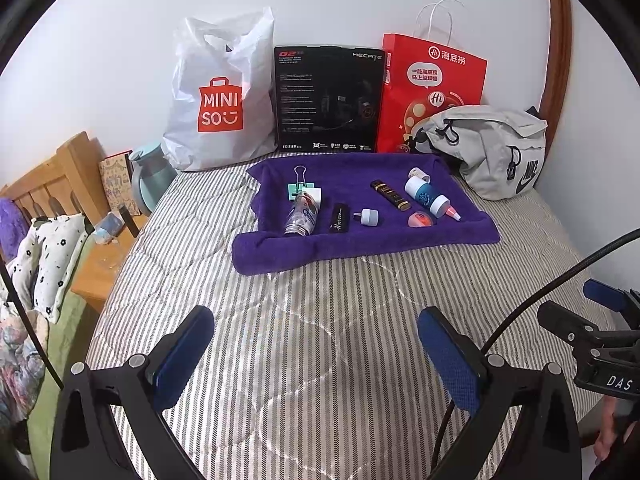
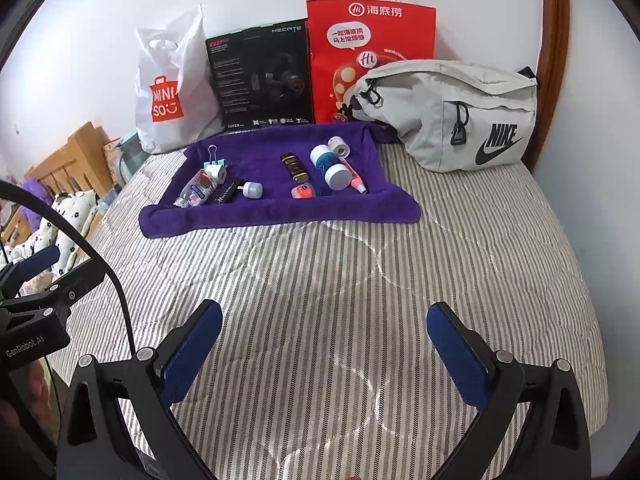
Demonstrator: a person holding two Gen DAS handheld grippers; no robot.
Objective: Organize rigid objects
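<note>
A purple towel (image 1: 320, 252) (image 2: 240, 222) lies on the striped bed, holding small rigid items: a clear bottle (image 1: 301, 216) (image 2: 196, 192), a binder clip (image 1: 299, 180), a black stick (image 1: 341, 218), a small white plug (image 1: 369, 217) (image 2: 253, 190), a black-gold tube (image 1: 390, 195) (image 2: 294, 167), a blue-white jar (image 1: 424, 197) (image 2: 329, 166), a pink tube (image 1: 450, 212), an orange ball (image 1: 420, 220) (image 2: 303, 192). My left gripper (image 1: 316, 340) and right gripper (image 2: 325, 338) hover open over the bedspread, well short of the towel, holding nothing.
Against the wall stand a white Miniso bag (image 1: 220, 96), a black box (image 1: 328, 100) and a red paper bag (image 1: 432, 80). A grey Nike pouch (image 2: 460, 116) lies right of the towel. A wooden nightstand (image 1: 100, 280) and headboard sit left of the bed.
</note>
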